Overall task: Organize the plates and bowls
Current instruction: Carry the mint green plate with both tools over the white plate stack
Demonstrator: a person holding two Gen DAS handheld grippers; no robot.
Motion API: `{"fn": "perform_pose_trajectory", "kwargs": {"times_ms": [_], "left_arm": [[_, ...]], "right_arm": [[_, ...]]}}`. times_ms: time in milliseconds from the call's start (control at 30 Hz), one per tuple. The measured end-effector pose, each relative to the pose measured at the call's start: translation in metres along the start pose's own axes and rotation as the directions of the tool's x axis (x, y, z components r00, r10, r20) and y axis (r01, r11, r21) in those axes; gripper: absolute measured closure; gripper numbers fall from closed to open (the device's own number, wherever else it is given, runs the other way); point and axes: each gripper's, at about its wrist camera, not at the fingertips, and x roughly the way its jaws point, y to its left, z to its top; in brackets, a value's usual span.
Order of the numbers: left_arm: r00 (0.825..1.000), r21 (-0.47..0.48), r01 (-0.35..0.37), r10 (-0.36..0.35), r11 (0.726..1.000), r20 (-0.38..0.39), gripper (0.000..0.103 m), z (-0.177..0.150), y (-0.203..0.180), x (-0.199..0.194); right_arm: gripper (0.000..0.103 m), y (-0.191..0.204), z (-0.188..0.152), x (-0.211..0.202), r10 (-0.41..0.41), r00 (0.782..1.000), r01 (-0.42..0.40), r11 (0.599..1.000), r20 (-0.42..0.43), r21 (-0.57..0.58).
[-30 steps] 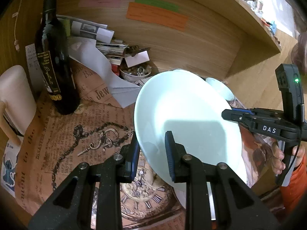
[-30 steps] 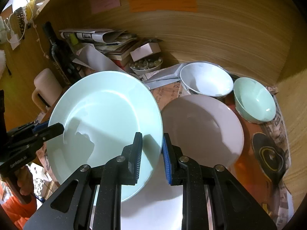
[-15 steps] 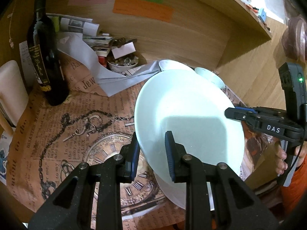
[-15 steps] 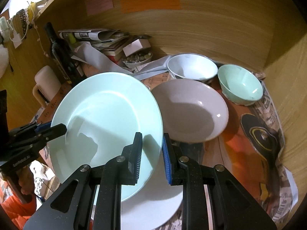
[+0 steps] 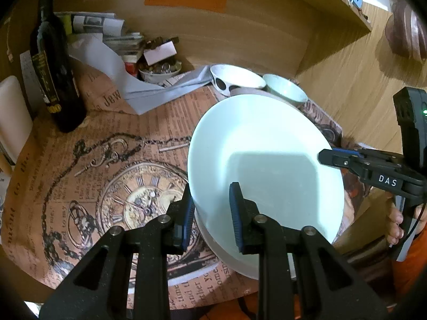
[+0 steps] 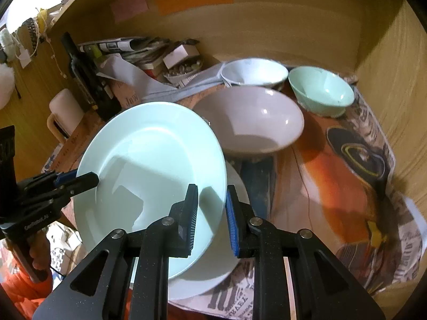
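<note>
A pale green plate (image 5: 267, 160) (image 6: 154, 170) is held tilted between both grippers. My left gripper (image 5: 210, 210) is shut on its left rim, and my right gripper (image 6: 212, 210) is shut on its right rim. The plate hangs just above a white plate (image 6: 213, 261) (image 5: 221, 250) lying on the table's front edge. Behind stand a wide grey-pink bowl (image 6: 248, 122), a white bowl (image 6: 253, 72) (image 5: 234, 80) and a green bowl (image 6: 320, 90) (image 5: 285, 90).
A dark wine bottle (image 5: 53, 66) stands at the back left beside a pile of papers (image 5: 106, 26) and a small dish of trinkets (image 5: 160, 69). A cream mug (image 6: 64, 109) is at the left edge. Wooden walls close the back and right.
Both grippers have carried the green plate back toward the table's front edge and lower, over the white plate. The bowls now lie farther away.
</note>
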Motion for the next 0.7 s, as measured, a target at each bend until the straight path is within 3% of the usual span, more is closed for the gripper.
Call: {"fn": "perform_pose_trajectory", "kwargs": {"times_ms": [433, 700], "left_arm": [[0.999, -0.01, -0.001, 0.0, 1.0, -0.054, 0.078, -0.011, 0.0, 0.013], [0.999, 0.016, -0.03, 0.031, 0.999, -0.044, 0.078, -0.009, -0.002, 0.018]], "right_arm": [[0.084, -0.009, -0.02, 0.015, 0.012, 0.998, -0.01, 0.999, -0.057, 0.041], [0.084, -0.009, -0.025, 0.021, 0.024, 0.996, -0.02, 0.998, -0.082, 0.054]]}}
